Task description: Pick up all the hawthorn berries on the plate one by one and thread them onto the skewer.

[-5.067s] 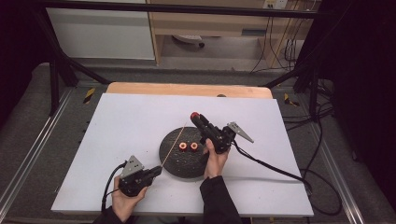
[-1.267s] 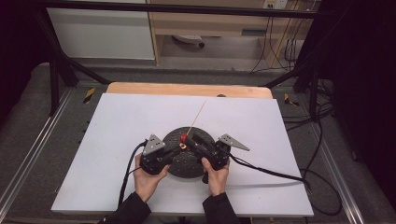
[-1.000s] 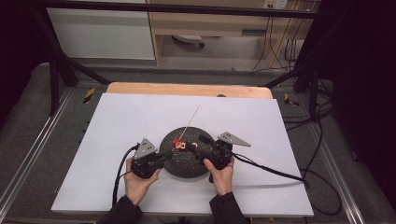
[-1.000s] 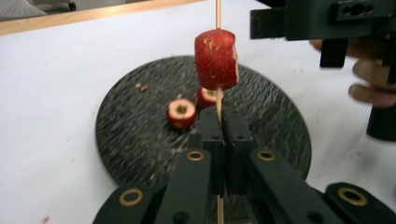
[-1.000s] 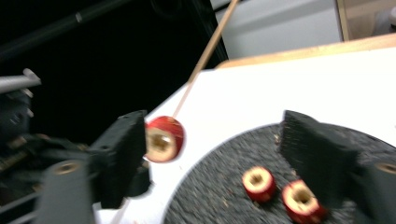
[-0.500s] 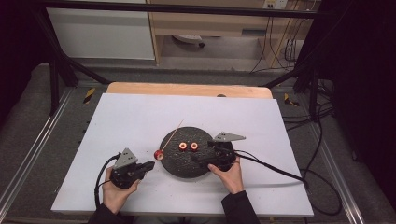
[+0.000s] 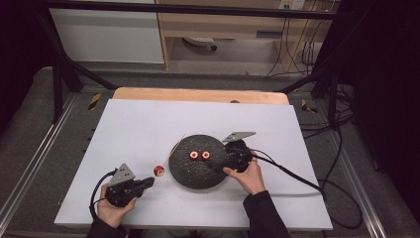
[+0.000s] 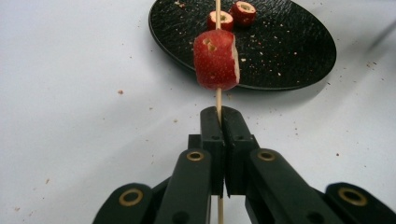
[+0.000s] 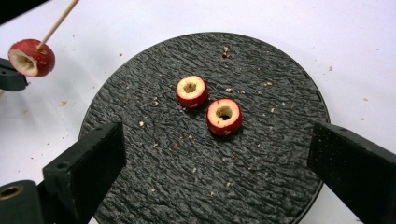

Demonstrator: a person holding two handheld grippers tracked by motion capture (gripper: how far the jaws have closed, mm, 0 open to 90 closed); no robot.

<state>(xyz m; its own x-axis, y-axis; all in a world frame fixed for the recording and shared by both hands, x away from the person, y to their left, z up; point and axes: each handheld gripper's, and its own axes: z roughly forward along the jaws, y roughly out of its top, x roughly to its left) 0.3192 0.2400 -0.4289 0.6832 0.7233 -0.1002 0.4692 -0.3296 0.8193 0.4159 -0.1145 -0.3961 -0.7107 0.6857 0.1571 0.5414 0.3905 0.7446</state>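
A black round plate (image 7: 198, 173) sits mid-table with two cored red fruit rings (image 7: 193, 155) (image 7: 205, 155) lying on it side by side. My left gripper (image 7: 147, 182), at the front left off the plate, is shut on a thin wooden skewer (image 8: 218, 100). One red fruit piece (image 8: 216, 59) is threaded on the skewer just beyond the jaws and held above the table. My right gripper (image 7: 229, 157) is at the plate's right rim. In the right gripper view (image 9: 217, 158) its jaws stand wide open with nothing between them, and the two rings (image 9: 191, 91) (image 9: 224, 115) lie ahead.
The white tabletop (image 7: 138, 124) has free room on all sides of the plate, with crumbs scattered near it. Cables trail from both grippers toward the front and right edges. A wooden board edge (image 7: 198, 94) runs along the back of the table.
My left gripper has drawn back from the plate to the front left, carrying the skewer with one fruit piece. My right gripper has moved off to the plate's right rim.
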